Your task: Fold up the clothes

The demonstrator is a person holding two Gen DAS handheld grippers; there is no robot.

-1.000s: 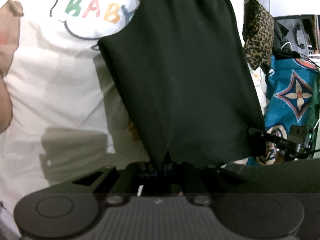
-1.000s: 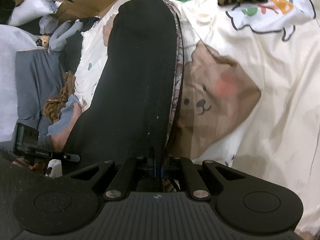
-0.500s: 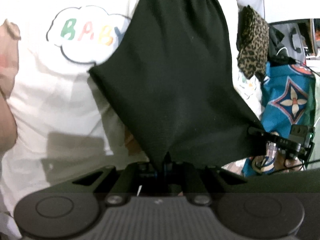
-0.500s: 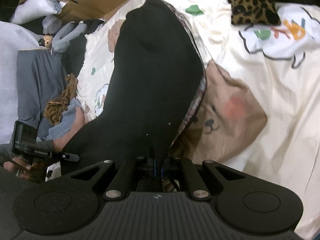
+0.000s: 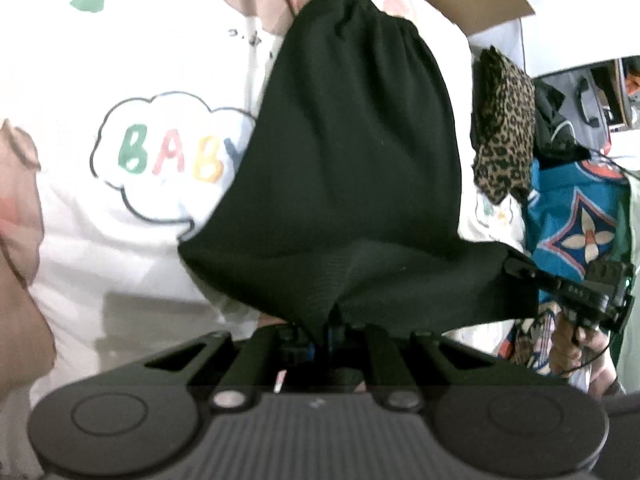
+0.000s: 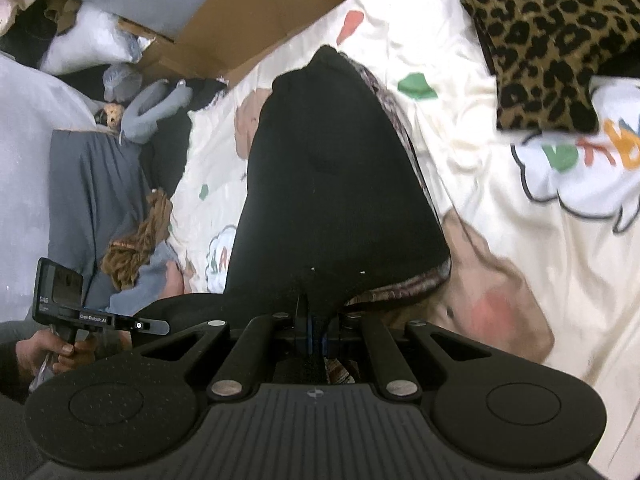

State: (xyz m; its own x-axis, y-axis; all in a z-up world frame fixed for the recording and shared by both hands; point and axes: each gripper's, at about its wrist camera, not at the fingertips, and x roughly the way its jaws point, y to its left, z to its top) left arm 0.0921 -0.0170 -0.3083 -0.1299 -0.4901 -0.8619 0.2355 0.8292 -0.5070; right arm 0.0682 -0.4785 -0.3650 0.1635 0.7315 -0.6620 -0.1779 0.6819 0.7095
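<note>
A black garment (image 5: pixel 352 184) hangs stretched between both grippers above a white cartoon-print bedsheet (image 5: pixel 120 240). My left gripper (image 5: pixel 332 320) is shut on one corner of its near edge. In the right wrist view the same black garment (image 6: pixel 332 200) runs away from my right gripper (image 6: pixel 310 320), which is shut on another corner. A patterned lining shows along its right edge. The garment's gathered far end rests on the sheet. The right gripper (image 5: pixel 532 276) also shows at the right of the left wrist view, and the left gripper (image 6: pixel 152 325) at the lower left of the right wrist view.
A leopard-print cloth (image 6: pixel 548 40) lies at the far right of the bed. A cardboard box (image 6: pixel 248 12) stands beyond the sheet. Grey clothes (image 6: pixel 92 184) and a brown knit piece (image 6: pixel 136 248) are piled on the left. A blue patterned fabric (image 5: pixel 580 224) lies to the right.
Both grippers have drawn back with the black garment, dragging it over the sheet. Its near edge is pulled wider, and the leopard cloth and BABY print have shifted toward me.
</note>
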